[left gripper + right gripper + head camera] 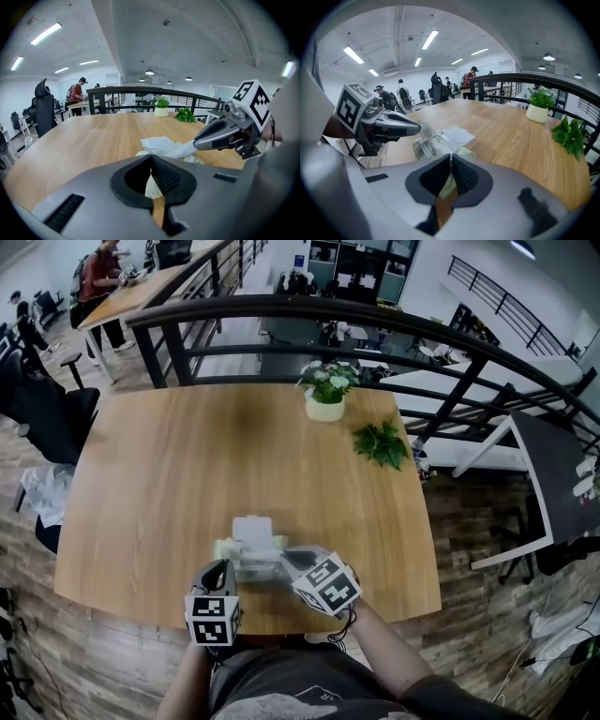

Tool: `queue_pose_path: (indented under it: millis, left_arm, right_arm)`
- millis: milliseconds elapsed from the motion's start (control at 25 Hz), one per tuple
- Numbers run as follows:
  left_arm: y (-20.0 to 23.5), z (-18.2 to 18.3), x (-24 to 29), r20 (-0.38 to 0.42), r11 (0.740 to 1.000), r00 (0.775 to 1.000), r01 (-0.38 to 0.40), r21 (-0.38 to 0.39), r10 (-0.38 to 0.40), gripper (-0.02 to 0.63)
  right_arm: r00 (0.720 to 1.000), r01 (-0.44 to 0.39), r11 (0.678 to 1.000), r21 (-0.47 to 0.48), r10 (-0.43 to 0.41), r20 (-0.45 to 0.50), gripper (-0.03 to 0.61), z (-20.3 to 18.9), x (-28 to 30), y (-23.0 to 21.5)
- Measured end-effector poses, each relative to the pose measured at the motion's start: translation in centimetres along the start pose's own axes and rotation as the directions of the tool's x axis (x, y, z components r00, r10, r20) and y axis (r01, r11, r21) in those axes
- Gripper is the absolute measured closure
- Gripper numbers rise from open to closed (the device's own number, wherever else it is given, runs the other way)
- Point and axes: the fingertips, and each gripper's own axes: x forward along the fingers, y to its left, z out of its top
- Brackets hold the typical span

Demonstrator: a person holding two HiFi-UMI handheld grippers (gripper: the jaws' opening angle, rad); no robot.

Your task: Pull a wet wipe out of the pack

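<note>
wet wipe pack (253, 554) at lower centre of frame, on worktop (178, 465). left hand-held gripper (418, 127) clamped on pack edge. right hand-held gripper (197, 143) pinched on wipe (180, 149). step: pulling out. next, probably: draw wipe away until free, pack held down.

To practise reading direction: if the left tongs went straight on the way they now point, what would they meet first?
The pack: the left tongs are shut on its near edge, so it lies directly ahead. Past it probably comes the table, though depth is unclear.
</note>
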Motion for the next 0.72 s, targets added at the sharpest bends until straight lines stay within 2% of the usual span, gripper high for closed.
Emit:
queue_pose_path:
  millis: [360, 720]
  left_arm:
    - [-0.8, -0.2, -0.3, 0.004, 1.0, 1.0, -0.019, -0.017, 0.019, 0.598]
    - [-1.4, -0.2, -0.6, 0.015, 0.999, 0.999, -0.03, -0.03, 0.031, 0.598]
  right_arm:
    - [0.998, 0.067, 0.997, -0.033, -0.066, 0.006, 0.548, -1.2, -2.9, -1.6]
    - [0.986, 0.142, 0.99, 0.021, -0.143, 0.082, 0.547, -1.0, -6.7, -4.4]
